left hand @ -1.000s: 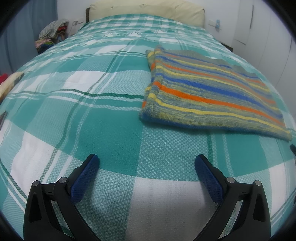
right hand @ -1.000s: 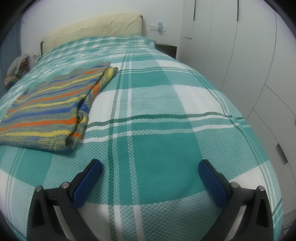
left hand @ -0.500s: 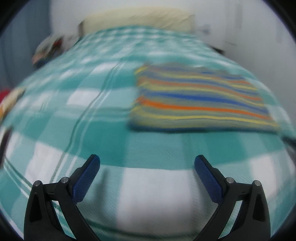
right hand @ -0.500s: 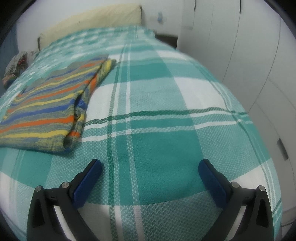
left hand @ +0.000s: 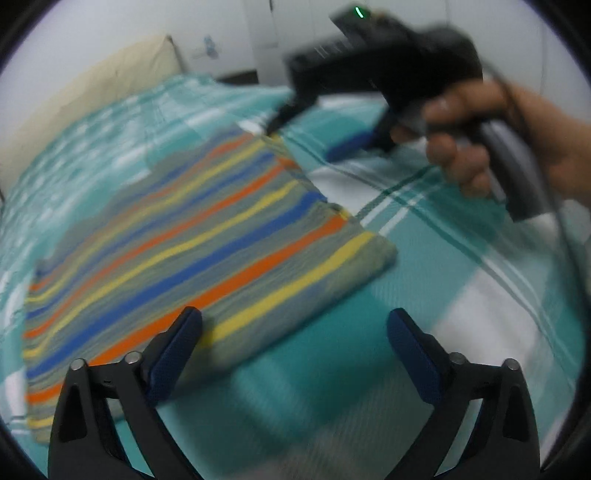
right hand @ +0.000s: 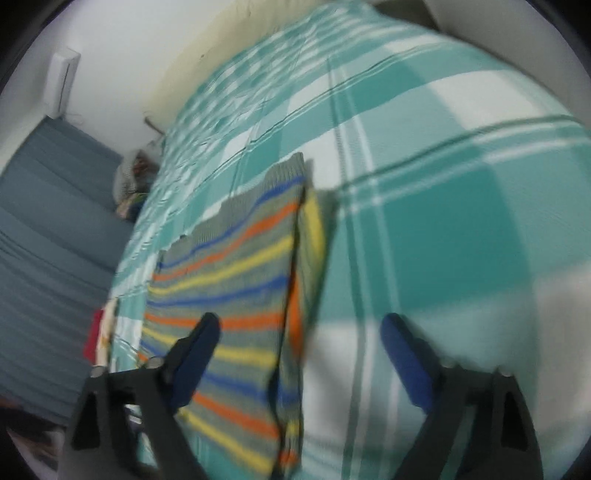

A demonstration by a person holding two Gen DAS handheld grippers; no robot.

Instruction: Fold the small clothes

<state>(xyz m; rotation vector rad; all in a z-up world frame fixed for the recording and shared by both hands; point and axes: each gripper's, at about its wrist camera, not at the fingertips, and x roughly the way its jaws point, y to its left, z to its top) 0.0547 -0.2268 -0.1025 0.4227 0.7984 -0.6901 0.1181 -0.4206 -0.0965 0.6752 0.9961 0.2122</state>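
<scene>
The striped top (left hand: 192,236) lies flat, already folded into a rough rectangle, on the checked bed (left hand: 461,266). From my left tool (left hand: 293,345) it spreads ahead and to the left, its near edge running slantwise under the left-hand pad, its stripes and long axis rising toward the far right. That tool's jaws stand wide and are just starting to close; the cloth's edge lies below them, but I see no pad pressing on it, so nothing is gripped.

From my right tool (right hand: 299,350) the same top sits ahead and to the left, its long axis running away from me, and its doubled right-hand edge falls between the jaws. Those jaws too are wide and closing, with no hold yet.

In the left view my right hand (left hand: 469,144) carries its tool over the top's far right corner; the left tool is over the near long edge. So each hand, I judge, has its own side to take, and the next fold would turn on lifting one edge across the stripes. Blur hides the finer creases.

Beyond: a cream headboard (left hand: 92,96) and white cupboards (left hand: 295,33).
</scene>
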